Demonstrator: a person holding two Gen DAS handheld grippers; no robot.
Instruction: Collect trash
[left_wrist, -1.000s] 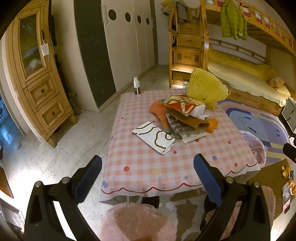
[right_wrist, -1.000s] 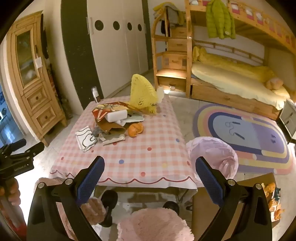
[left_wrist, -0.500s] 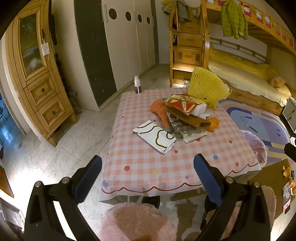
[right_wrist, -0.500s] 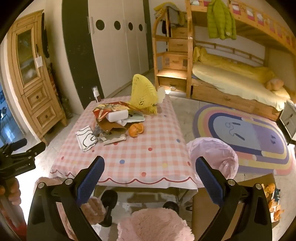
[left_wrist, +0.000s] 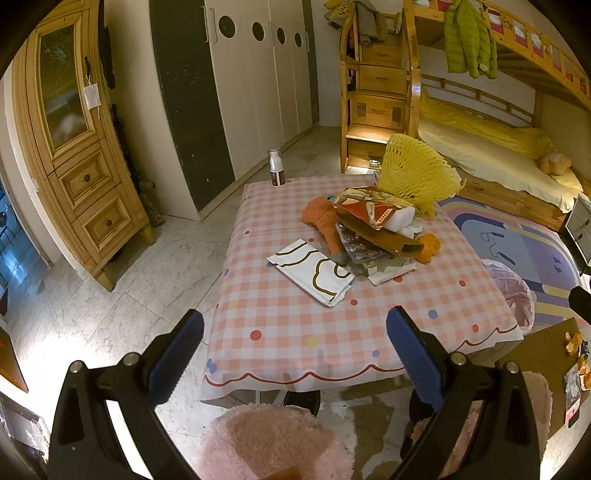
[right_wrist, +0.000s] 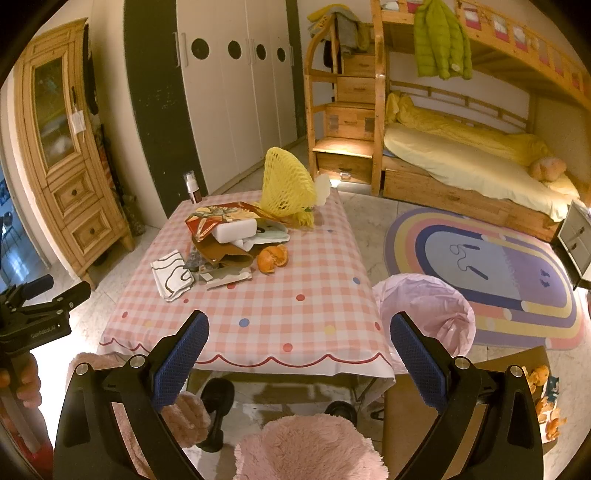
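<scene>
A pile of trash (left_wrist: 373, 229) lies on the far half of a table with a pink checked cloth (left_wrist: 295, 317): a printed wrapper, a brown paper bag, orange peel (right_wrist: 272, 257), a white folded paper with brown lines (left_wrist: 314, 271) and a yellow foam net (right_wrist: 286, 188). A bin lined with a pink bag (right_wrist: 424, 314) stands by the table's right side. My left gripper (left_wrist: 295, 354) and right gripper (right_wrist: 299, 354) are both open and empty, held short of the table's near edge.
A small bottle (left_wrist: 276, 172) stands at the table's far left corner. A pink fluffy stool (right_wrist: 306, 446) is below the grippers. A cardboard sheet with peel (right_wrist: 546, 402) lies on the floor at right. A wooden cabinet (left_wrist: 74, 147), wardrobe, bunk bed and rug surround the table.
Both grippers have edged slightly closer to the table. Nothing on the table has moved.
</scene>
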